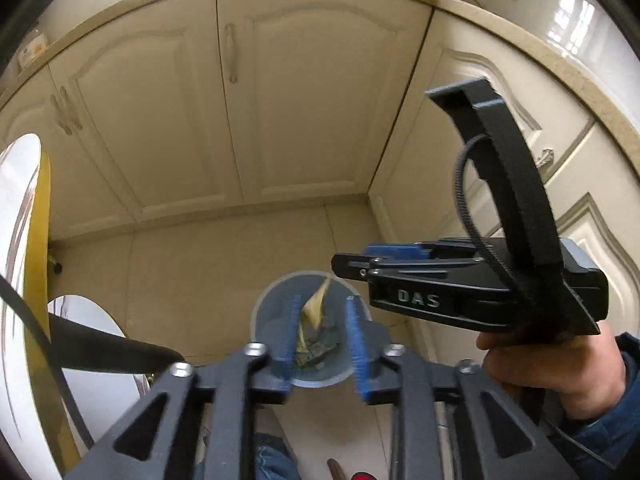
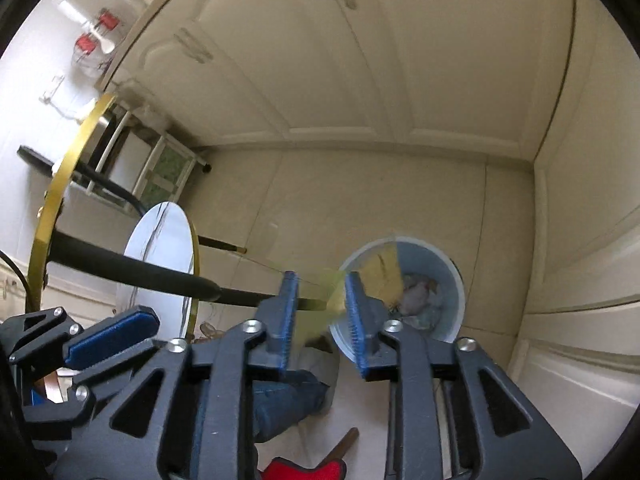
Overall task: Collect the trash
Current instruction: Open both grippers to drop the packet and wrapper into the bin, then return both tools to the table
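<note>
A pale blue waste bin [image 1: 262,312] stands on the floor right below both grippers, with crumpled scraps [image 2: 420,296] inside. In the left wrist view my left gripper [image 1: 324,300] hangs over the bin, jaws apart. A yellow scrap [image 1: 314,306] sits in the gap above the bin's mouth, touching neither pad. My right gripper [image 1: 360,258] is just to the right, held by a hand [image 1: 552,360]. In the right wrist view, my right gripper [image 2: 322,276] is also open over the bin [image 2: 452,280]. A blurred yellow-green scrap [image 2: 336,292] shows between its pads. My left gripper [image 2: 80,340] is at the lower left.
Cream cabinet doors [image 1: 312,112] meet in a corner close behind the bin. A gold-rimmed round table [image 2: 56,184] and a lower white round table [image 2: 164,248] with black legs stand to the left. A jeans-clad leg [image 2: 288,400] and something red [image 2: 304,472] are below.
</note>
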`<state>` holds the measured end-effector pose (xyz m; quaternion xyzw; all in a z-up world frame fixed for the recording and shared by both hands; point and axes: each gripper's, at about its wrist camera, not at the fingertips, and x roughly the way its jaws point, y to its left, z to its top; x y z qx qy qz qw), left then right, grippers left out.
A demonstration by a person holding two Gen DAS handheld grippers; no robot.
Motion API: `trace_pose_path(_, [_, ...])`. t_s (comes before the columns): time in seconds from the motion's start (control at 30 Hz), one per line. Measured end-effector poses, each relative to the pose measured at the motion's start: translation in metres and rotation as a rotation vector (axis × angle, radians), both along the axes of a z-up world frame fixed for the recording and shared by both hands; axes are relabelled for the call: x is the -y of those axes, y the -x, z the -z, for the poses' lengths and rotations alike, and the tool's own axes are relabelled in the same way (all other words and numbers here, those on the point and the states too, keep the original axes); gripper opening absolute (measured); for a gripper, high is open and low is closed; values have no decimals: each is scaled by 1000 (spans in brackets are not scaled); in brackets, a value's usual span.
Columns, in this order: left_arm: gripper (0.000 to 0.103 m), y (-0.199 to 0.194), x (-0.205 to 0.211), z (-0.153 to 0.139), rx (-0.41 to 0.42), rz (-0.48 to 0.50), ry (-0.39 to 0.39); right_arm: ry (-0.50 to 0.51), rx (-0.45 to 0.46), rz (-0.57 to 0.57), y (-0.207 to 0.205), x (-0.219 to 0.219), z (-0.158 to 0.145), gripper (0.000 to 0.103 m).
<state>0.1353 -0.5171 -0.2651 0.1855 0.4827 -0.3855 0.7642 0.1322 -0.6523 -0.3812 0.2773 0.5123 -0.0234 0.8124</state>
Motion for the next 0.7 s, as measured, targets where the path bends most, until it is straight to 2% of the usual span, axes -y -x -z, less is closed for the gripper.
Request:
trace_pose_path(0.03, [34,-3,0,1,3,-1,-3,1,0,7,1,2,2,44])
trace_pose_path(0.13, [45,-5,1,0,15,-11,-11,5,-5,33,4,8,5,62])
trace_pose_path(0.27, [59,-1,-2,-6,35,-32,-4,9,-8,84,10,16,6,80])
trace_pose_path(0.33, [67,9,-10,-16,57,-44,7,20,-7,117,16,18,1,94])
trace_pose_path(0.47, [84,30,-32,-44,130,-56,64,37,13,174,31,17,-19,102])
trace_pose_path(0.63, [97,60,-75,-86,275,-102,114,90,32,189,42,1,-53,103])
trace_pose_path(0.7, [102,70,-95,-100,324,-131,131,104,73,183,46,-13,-78,103])
